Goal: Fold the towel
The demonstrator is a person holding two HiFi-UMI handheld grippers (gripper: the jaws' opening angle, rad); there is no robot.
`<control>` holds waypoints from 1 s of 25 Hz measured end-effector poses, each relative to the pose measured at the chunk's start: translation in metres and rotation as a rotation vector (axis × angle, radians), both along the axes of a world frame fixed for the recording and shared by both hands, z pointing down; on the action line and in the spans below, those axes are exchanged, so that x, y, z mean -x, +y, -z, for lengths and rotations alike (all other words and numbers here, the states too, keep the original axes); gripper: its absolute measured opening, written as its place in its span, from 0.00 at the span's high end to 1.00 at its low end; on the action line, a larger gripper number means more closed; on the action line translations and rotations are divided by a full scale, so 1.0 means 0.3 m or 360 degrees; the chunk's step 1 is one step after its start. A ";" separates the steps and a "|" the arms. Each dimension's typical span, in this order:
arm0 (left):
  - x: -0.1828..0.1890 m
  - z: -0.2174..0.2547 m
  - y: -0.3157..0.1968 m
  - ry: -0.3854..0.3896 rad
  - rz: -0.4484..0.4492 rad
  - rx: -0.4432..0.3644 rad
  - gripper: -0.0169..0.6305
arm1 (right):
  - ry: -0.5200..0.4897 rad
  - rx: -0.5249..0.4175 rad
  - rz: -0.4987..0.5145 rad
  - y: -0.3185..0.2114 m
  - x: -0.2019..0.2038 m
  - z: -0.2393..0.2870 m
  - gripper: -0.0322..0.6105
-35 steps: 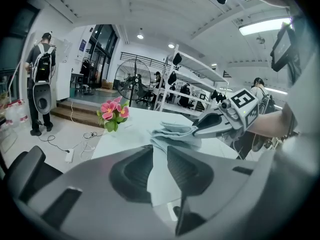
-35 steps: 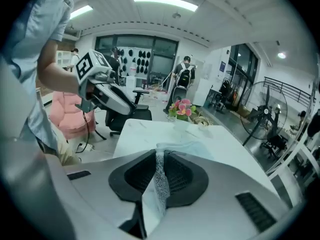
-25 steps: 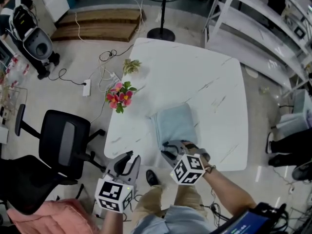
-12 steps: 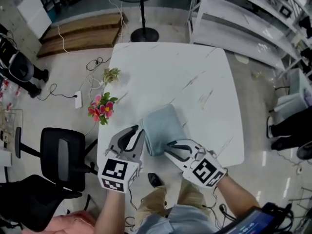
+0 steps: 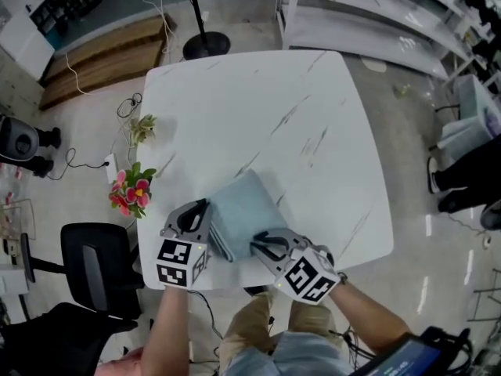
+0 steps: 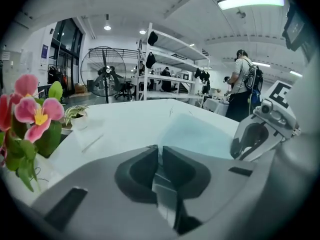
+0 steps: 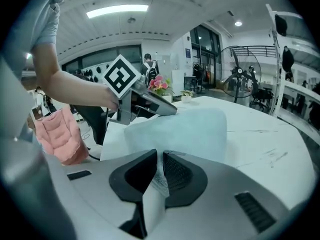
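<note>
A light blue towel (image 5: 244,204) lies folded on the white marble table (image 5: 258,108), close to its near edge. My left gripper (image 5: 200,211) is at the towel's left near corner. Its jaws are closing, with a thin fold of the towel (image 6: 200,134) pinched between the pads (image 6: 145,168). My right gripper (image 5: 263,246) sits at the towel's near right edge. Its jaws are closing too, with towel (image 7: 186,126) cloth caught between them. In the right gripper view the left gripper (image 7: 150,101) shows at the towel's far side.
Pink flowers (image 5: 131,193) and a small potted plant (image 5: 143,128) stand off the table's left side. A black office chair (image 5: 92,265) is at the near left. A fan stand (image 5: 205,44), white shelving (image 5: 376,14) and a person (image 6: 244,89) are beyond the table.
My left gripper came in from beyond the table's near edge to the towel's left corner and closed on it. My right gripper rolled and closed on the near edge.
</note>
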State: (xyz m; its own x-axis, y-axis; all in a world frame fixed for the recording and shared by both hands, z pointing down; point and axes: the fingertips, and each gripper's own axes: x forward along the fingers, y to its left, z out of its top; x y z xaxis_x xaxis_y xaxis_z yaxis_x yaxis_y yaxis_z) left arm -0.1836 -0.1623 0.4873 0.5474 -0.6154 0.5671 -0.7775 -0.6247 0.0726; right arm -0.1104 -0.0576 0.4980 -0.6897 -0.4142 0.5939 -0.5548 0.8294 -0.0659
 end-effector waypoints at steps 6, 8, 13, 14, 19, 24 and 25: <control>0.026 0.058 -0.029 0.0036 0.0071 -0.0063 0.92 | -0.0060 -0.0011 -0.0029 -0.017 -0.001 0.058 0.85; 0.053 0.162 -0.024 0.0084 0.0125 -0.0160 0.92 | -0.0126 -0.0027 -0.0107 -0.030 -0.029 0.127 0.85; 0.118 0.522 0.041 0.0248 0.0330 -0.0459 0.92 | -0.0381 -0.0211 -0.0367 -0.111 -0.093 0.436 0.86; 0.127 0.602 0.060 0.0276 0.0375 -0.0527 0.92 | -0.0427 -0.0259 -0.0414 -0.126 -0.099 0.509 0.87; 0.140 0.939 0.177 0.0315 0.0509 -0.0823 0.92 | -0.0561 -0.0541 -0.0564 -0.156 -0.093 0.844 0.92; 0.140 1.112 0.262 0.0352 0.0566 -0.0989 0.93 | -0.0566 -0.0828 -0.0591 -0.106 -0.059 1.043 0.93; 0.142 1.132 0.271 0.0354 0.0579 -0.1018 0.94 | -0.0576 -0.0855 -0.0599 -0.097 -0.054 1.062 0.93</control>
